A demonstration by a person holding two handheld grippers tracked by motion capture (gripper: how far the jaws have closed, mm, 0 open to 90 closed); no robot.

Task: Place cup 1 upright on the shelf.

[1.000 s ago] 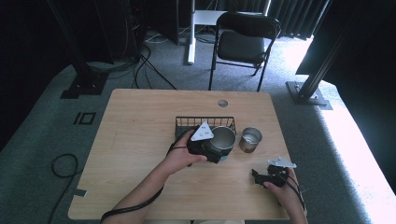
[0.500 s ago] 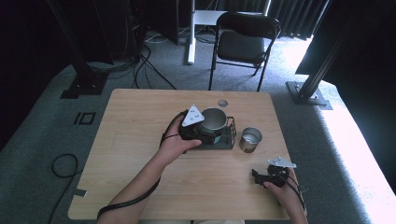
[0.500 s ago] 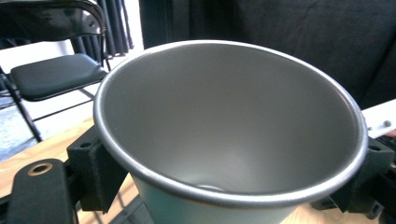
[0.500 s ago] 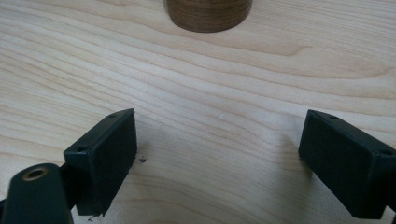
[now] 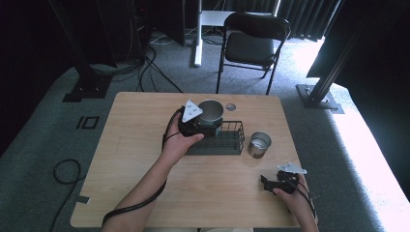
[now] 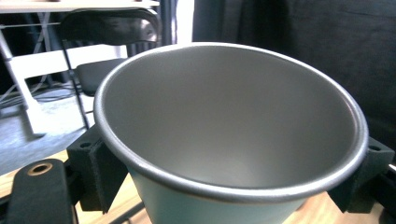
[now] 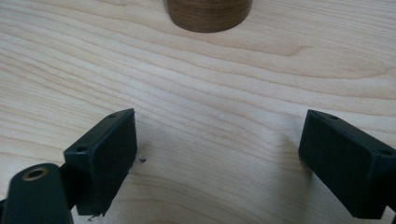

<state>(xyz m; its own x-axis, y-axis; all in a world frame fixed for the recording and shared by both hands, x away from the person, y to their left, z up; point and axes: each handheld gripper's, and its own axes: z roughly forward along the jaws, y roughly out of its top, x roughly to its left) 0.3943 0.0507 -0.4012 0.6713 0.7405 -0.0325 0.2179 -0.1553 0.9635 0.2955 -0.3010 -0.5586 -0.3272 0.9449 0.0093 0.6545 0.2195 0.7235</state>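
Note:
My left gripper (image 5: 209, 122) is shut on a metal cup (image 5: 211, 110) and holds it upright above the far left corner of a black wire basket (image 5: 228, 141). In the left gripper view the cup (image 6: 233, 130) gapes wide and empty, with the black pads (image 6: 95, 168) pressed on both sides below its rim. A second metal cup (image 5: 259, 144) stands on the table just right of the basket. My right gripper (image 5: 267, 182) rests low near the table's front right, open, with bare wood between its jaws. The second cup's base (image 7: 208, 14) is ahead of it.
The wooden table (image 5: 145, 188) has a round cable hole (image 5: 230, 106) near its far edge. A black folding chair (image 5: 254, 46) stands beyond the table. Cables lie on the grey floor at the left.
My left gripper has risen with the cup and carried it left and away from me, from over the basket's middle to its far left corner. The right gripper has stayed put.

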